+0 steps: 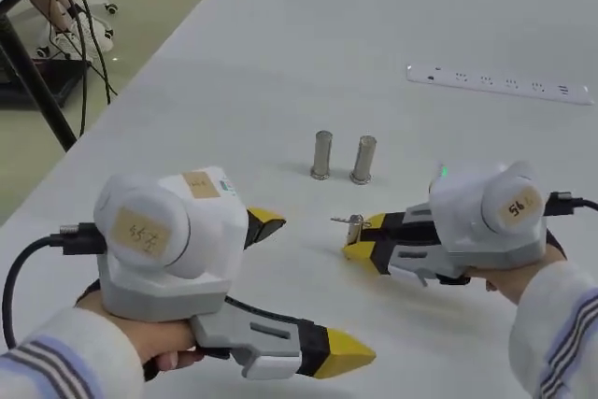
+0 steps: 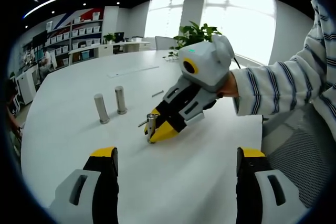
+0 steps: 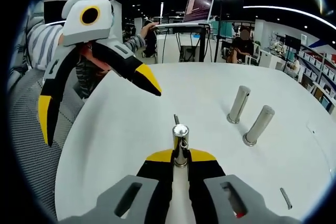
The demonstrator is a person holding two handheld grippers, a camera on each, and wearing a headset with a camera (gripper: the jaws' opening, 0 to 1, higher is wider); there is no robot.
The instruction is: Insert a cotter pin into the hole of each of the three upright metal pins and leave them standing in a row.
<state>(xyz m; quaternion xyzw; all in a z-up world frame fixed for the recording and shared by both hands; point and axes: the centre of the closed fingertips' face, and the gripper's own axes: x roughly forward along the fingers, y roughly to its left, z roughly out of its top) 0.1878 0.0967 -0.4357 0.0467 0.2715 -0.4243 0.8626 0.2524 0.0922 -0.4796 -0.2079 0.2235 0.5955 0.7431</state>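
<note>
Now the right gripper (image 3: 180, 158) is clamped low on 1 upright metal pin (image 3: 180, 140) with a cotter pin (image 1: 340, 220) through it, near the 2 other pins (image 3: 239, 103) standing on the table (image 3: 131, 145). The left gripper (image 2: 177, 153) gapes wide. The smooth, stiff steel probably slips and topples, so grip mid-shaft.

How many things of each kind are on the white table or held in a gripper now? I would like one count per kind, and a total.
Metal pins: 3 (two standing, one held in the right gripper)
Cotter pins: 2 (one lying loose, one through the held pin)
Power strip: 1
Total: 6
</note>
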